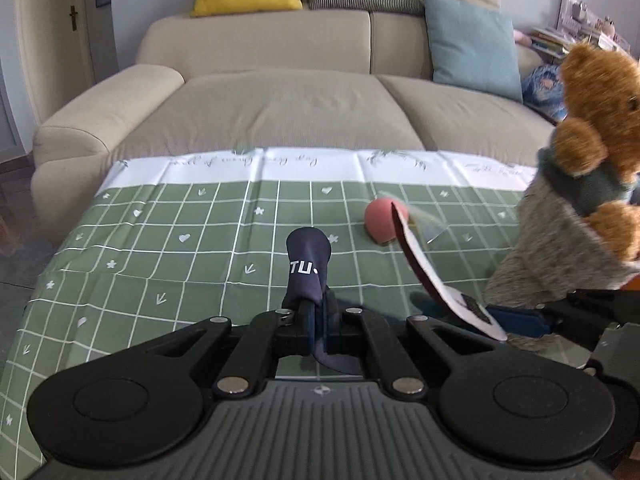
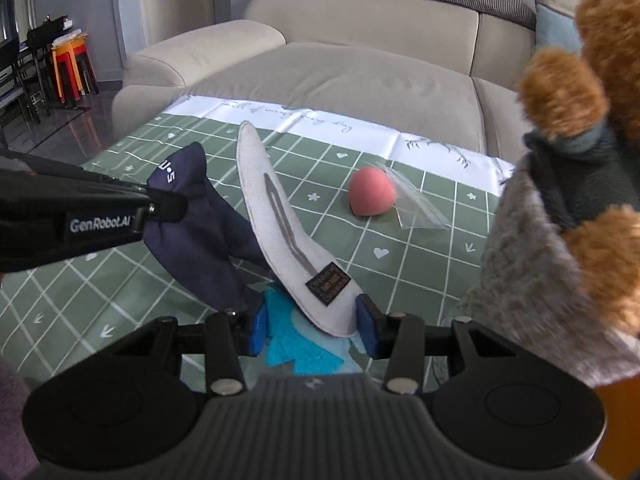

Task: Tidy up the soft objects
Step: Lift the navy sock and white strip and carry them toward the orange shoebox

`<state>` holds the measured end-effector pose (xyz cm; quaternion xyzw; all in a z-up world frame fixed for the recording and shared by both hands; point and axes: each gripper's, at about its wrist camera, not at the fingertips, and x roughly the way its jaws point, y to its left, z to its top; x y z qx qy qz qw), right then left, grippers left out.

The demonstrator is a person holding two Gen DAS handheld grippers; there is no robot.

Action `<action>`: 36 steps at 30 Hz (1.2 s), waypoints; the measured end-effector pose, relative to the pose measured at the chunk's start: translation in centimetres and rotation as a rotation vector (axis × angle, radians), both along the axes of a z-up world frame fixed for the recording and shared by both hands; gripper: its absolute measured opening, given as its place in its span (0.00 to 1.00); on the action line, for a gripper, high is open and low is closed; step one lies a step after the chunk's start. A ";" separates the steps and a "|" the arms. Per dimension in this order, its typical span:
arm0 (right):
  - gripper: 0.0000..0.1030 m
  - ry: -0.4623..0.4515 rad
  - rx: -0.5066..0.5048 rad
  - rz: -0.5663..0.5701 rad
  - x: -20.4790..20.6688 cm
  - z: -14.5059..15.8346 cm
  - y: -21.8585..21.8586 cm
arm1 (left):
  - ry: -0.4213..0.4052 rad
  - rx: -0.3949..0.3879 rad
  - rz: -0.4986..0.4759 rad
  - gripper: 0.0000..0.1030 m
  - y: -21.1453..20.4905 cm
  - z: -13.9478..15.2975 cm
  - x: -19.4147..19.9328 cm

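1. Left wrist view: the left gripper point(image 1: 319, 320) has its jaws pressed together on a navy fabric item point(image 1: 308, 266), which stands up from the pinch and shows white letters "TU."; a loose tail of the same cloth hangs down behind the jaws.
2. Same view: it is held above a green grid tablecloth point(image 1: 160, 248) printed with hearts and stars, with a white border at the far edge.
3. Same view: a pink ball point(image 1: 380, 218) rests on the cloth past the navy item, with a clear plastic wrapper point(image 1: 430, 224) touching its right side.
4. Same view: a white insole point(image 1: 440, 280) with a dark red edge slants up from the lower right toward the ball, and a brown teddy bear point(image 1: 600, 120) sits on grey fur at the right edge.
5. Same view: a beige sofa point(image 1: 280, 112) stands behind the table.
6. Right wrist view: the right gripper point(image 2: 312, 330) has its blue pads spread fairly wide, with the heel of the white insole point(image 2: 280, 232) between them; I cannot tell whether the pads grip it.
7. Same view: the insole leans up and to the left, and blue felt pieces point(image 2: 298, 344) lie on the cloth beneath the jaws.
8. Same view: the left gripper point(image 2: 160, 208) enters from the left, clamped on the navy fabric item point(image 2: 208, 240), just beside the insole.
9. Same view: the pink ball point(image 2: 370, 192) and wrapper point(image 2: 416, 208) lie farther back on the tablecloth point(image 2: 400, 264), and the teddy bear point(image 2: 580, 120) fills the right side.
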<state>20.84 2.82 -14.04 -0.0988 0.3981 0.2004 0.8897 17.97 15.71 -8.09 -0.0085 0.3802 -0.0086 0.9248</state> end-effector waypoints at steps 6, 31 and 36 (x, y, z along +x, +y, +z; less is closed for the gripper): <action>0.43 -0.029 0.036 0.015 -2.5 2.7 -1.2 | -0.015 0.022 0.012 0.03 -1.2 2.5 -2.3; 0.43 -0.180 0.201 -0.021 -9.9 13.8 -7.6 | -0.231 0.112 -0.084 0.03 -8.6 13.7 -8.3; 0.43 -0.168 0.225 -0.041 -11.2 15.1 -9.8 | -0.233 0.100 -0.120 0.03 -10.6 14.2 -10.0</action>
